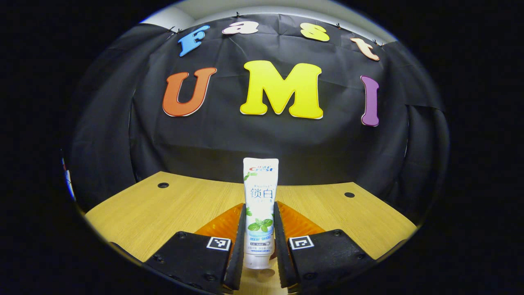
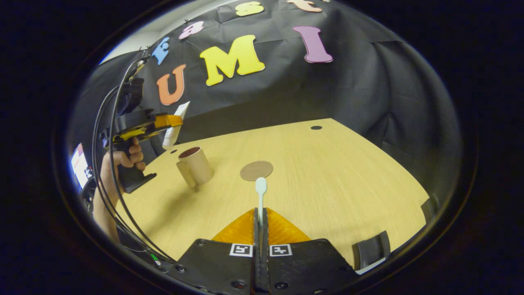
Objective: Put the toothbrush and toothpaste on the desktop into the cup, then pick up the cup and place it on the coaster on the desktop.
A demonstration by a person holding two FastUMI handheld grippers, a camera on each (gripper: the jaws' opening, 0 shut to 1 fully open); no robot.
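A white toothpaste tube (image 1: 259,209) stands upright between my left gripper's (image 1: 260,229) fingers, which are shut on it, cap end down, above the wooden desktop (image 1: 163,209). In the right gripper view that same gripper (image 2: 161,121) hangs at the left, held by a hand, with the toothpaste tube (image 2: 175,125) just above and behind the tan cup (image 2: 194,166). My right gripper (image 2: 260,223) is shut on a pale toothbrush (image 2: 260,192), whose tip points toward the round brown coaster (image 2: 256,170). The cup stands upright, left of the coaster.
The desktop (image 2: 327,184) carries small dark holes (image 2: 315,127) near its far corners. Black cloth walls close the back and sides. Cables (image 2: 110,180) trail from the left gripper past the desk's left edge. A dark object (image 2: 370,249) sits at the near right edge.
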